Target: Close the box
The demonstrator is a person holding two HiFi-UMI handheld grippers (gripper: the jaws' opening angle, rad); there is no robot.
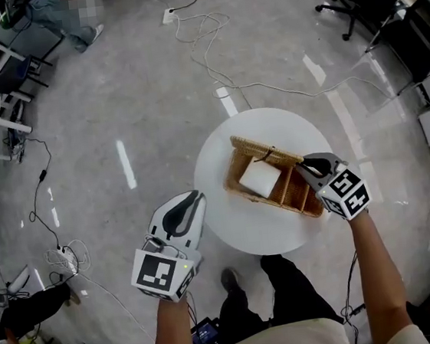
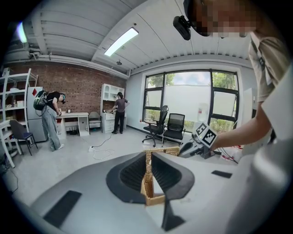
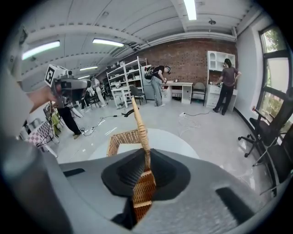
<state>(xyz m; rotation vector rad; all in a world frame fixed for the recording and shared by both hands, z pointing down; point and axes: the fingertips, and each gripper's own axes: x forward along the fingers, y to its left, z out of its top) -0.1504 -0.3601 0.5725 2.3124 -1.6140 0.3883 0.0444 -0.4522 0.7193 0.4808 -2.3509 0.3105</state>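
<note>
Box lid [image 3: 139, 122] in pinch of rt hand-held gripper [image 1: 305, 166] — box body [image 1: 242, 161] just beyond

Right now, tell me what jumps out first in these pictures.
A wicker box sits open on a round white table, with something white inside. The right gripper pinches a wicker flap at the box's right end, while the left gripper hangs near the table's left edge.

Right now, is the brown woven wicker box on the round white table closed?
No, its wicker lid stands raised between the right gripper's fingers.
</note>
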